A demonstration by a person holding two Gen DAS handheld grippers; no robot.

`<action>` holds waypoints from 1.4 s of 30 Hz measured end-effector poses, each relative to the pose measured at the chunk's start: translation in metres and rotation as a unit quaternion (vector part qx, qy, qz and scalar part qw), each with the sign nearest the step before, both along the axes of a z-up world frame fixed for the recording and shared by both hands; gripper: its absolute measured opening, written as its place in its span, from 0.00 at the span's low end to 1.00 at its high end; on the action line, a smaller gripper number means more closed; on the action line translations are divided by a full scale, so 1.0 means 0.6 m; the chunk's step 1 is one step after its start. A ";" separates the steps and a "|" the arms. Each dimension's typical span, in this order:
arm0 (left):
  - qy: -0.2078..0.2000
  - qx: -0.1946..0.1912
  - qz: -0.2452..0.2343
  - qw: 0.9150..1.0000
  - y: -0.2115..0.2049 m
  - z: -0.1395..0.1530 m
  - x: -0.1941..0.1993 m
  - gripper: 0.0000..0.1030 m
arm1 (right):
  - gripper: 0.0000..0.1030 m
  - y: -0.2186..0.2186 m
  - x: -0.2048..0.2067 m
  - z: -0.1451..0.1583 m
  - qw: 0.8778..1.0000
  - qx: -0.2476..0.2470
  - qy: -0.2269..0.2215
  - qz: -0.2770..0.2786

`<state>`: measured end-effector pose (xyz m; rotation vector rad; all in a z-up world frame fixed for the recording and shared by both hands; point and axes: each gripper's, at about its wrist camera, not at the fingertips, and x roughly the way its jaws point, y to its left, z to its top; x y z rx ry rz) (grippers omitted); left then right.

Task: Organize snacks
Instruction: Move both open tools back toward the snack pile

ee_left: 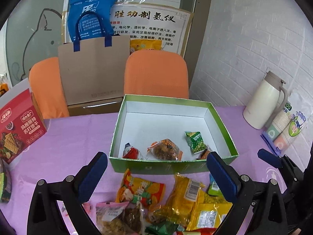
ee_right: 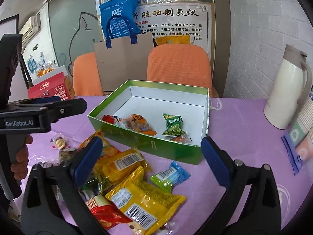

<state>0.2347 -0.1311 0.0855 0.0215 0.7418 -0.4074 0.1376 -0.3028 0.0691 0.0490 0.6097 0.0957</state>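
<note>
Because the snack packets [ee_right: 137, 188] are light, crinkly foil pouches that slip and crush easily, each is best pinched across its flat middle. They lie heaped on the bench [ee_right: 244, 137] just before the green box [ee_right: 152, 145], which holds four. Both hand-held grippers, left [ee_left: 156, 174] and right [ee_right: 152, 160], hang tilted down over the heap, jaws wide apart and empty.

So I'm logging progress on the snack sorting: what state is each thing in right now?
green box: open, no lid, a few snacks inside
green pea packet: lying in the box
loose snack packets: piled on the table in front of the box
left gripper: open, empty
right gripper: open, empty
white jug: upright, lid shut
paper bag: standing upright
</note>
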 end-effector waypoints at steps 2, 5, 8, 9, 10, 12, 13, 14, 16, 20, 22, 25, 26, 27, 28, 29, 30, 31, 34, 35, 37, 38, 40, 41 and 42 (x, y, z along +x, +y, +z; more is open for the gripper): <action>-0.007 0.016 0.003 1.000 0.009 0.011 -0.030 1.00 | 0.98 0.011 -0.028 0.011 1.000 -0.003 -0.002 0.002; -0.014 0.028 0.008 0.999 0.028 0.020 -0.078 1.00 | 0.98 0.027 -0.069 0.020 1.000 -0.001 -0.004 0.004; -0.011 0.028 0.012 0.999 0.058 0.019 -0.129 1.00 | 0.99 0.039 -0.111 0.014 1.000 0.015 0.001 0.008; -0.009 0.024 0.011 1.000 0.066 0.018 -0.140 1.00 | 0.99 0.043 -0.120 0.010 1.000 0.022 0.004 0.009; -0.007 0.020 0.013 1.000 0.078 0.014 -0.155 1.00 | 0.99 0.046 -0.130 0.004 0.999 0.029 0.006 0.013; -0.003 0.009 0.018 1.000 0.099 0.005 -0.179 1.00 | 0.99 0.056 -0.150 -0.011 0.999 0.040 0.010 0.018; 0.000 0.004 0.021 1.000 0.111 -0.001 -0.190 1.00 | 0.99 0.062 -0.158 -0.018 0.999 0.041 0.014 0.018; 0.001 0.002 0.024 1.000 0.119 -0.005 -0.198 1.00 | 0.99 0.068 -0.165 -0.028 0.999 0.040 0.019 0.020; 0.003 0.007 0.032 0.999 0.138 -0.020 -0.218 1.00 | 0.99 0.078 -0.174 -0.052 0.998 0.047 0.032 0.024; 0.008 0.006 0.040 0.999 0.168 -0.049 -0.255 1.00 | 0.99 0.091 -0.176 -0.104 0.995 0.073 0.068 0.026; 0.016 0.006 0.040 0.999 0.181 -0.066 -0.270 1.00 | 0.99 0.101 -0.169 -0.127 0.992 0.081 0.089 0.024; 0.026 0.015 0.053 0.998 0.201 -0.096 -0.296 1.00 | 0.99 0.111 -0.159 -0.147 0.988 0.109 0.105 0.026; 0.031 0.013 0.059 0.998 0.210 -0.105 -0.304 1.00 | 0.99 0.114 -0.155 -0.151 0.987 0.117 0.108 0.025; 0.039 0.008 0.063 0.997 0.218 -0.115 -0.311 1.00 | 0.99 0.119 -0.149 -0.155 0.986 0.121 0.111 0.022; 0.049 0.000 0.066 0.997 0.228 -0.125 -0.316 1.00 | 0.99 0.123 -0.139 -0.159 0.986 0.120 0.114 0.018; 0.058 -0.007 0.069 0.996 0.237 -0.134 -0.320 1.00 | 0.99 0.127 -0.130 -0.163 0.987 0.114 0.116 0.010; 0.067 -0.012 0.071 0.995 0.245 -0.142 -0.324 1.00 | 0.98 0.130 -0.122 -0.165 0.987 0.109 0.117 0.003; 0.071 -0.013 0.074 0.995 0.251 -0.146 -0.327 1.00 | 0.92 0.133 -0.113 -0.168 0.988 0.105 0.117 -0.004; 0.072 -0.011 0.087 0.994 0.270 -0.150 -0.327 1.00 | 0.69 0.137 -0.098 -0.180 0.987 0.097 0.126 -0.015; 0.072 -0.014 0.090 0.993 0.275 -0.150 -0.327 1.00 | 0.68 0.139 -0.098 -0.183 0.987 0.091 0.128 -0.015; 0.072 -0.019 0.091 0.993 0.282 -0.150 -0.326 1.00 | 0.56 0.141 -0.112 -0.176 0.989 0.087 0.121 0.010; 0.072 -0.021 0.091 0.993 0.284 -0.151 -0.324 1.00 | 0.49 0.143 -0.119 -0.171 0.989 0.086 0.119 0.025; 0.076 -0.022 0.091 0.993 0.285 -0.156 -0.315 1.00 | 0.32 0.142 -0.134 -0.167 0.986 0.092 0.124 0.062; 0.078 -0.022 0.091 0.993 0.285 -0.158 -0.311 1.00 | 0.31 0.140 -0.143 -0.167 0.985 0.090 0.128 0.072; 0.080 -0.023 0.091 0.992 0.283 -0.160 -0.303 1.00 | 0.31 0.140 -0.149 -0.170 0.986 0.080 0.131 0.071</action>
